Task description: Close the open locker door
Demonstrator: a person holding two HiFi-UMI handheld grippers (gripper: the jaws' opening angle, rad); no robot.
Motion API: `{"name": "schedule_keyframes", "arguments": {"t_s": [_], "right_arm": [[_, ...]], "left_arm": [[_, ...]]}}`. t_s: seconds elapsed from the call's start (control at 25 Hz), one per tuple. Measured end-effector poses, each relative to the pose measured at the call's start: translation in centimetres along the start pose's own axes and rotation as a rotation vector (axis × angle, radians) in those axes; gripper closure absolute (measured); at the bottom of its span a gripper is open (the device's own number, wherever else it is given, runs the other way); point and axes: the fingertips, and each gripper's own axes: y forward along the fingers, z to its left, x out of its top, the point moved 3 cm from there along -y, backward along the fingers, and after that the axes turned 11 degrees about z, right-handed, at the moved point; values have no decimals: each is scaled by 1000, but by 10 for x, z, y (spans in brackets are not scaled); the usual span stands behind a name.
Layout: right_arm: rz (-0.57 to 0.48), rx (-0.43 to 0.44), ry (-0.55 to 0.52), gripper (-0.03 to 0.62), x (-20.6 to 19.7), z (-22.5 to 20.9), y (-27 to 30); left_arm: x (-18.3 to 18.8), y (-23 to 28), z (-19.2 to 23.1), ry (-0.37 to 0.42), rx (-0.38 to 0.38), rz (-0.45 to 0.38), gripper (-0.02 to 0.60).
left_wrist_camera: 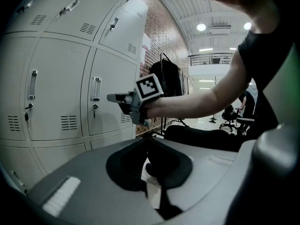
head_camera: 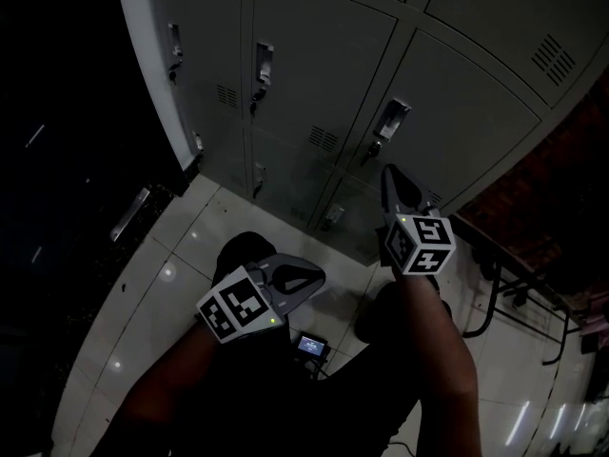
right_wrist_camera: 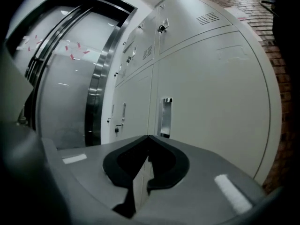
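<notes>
A bank of grey lockers (head_camera: 314, 74) fills the top of the head view, and every door I can see lies flush. My right gripper (head_camera: 388, 173) is raised close to a locker door (head_camera: 447, 112), just below its handle (head_camera: 390, 120). Its jaws are shut with nothing between them. In the right gripper view the jaw tips (right_wrist_camera: 148, 136) meet in front of a door with a recessed handle (right_wrist_camera: 165, 116). My left gripper (head_camera: 320, 276) hangs lower and back from the lockers, shut and empty. The left gripper view shows its tips (left_wrist_camera: 143, 139) together and the right gripper (left_wrist_camera: 112, 97) pointing at the lockers.
A small device with a lit screen (head_camera: 312, 346) lies on the white tiled floor (head_camera: 171, 274) by my feet. A dark metal frame (head_camera: 495, 298) stands at the right against a brick wall (head_camera: 561, 208). A dark glass door frame (right_wrist_camera: 101, 88) is left of the lockers.
</notes>
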Motion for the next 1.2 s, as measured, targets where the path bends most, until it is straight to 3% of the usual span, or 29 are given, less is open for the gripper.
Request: {"name": "schedule_keyframes", "arguments": {"t_s": [0.28, 1.0, 1.2], "right_arm": [[22, 85, -27, 591, -38, 14, -61], [54, 109, -12, 591, -86, 14, -173], [43, 171, -3, 591, -97, 21, -189]], "left_arm": [[-1, -1, 1, -2, 2, 2, 569], [-4, -1, 3, -7, 10, 14, 569], [-5, -2, 3, -6, 10, 16, 569]]}}
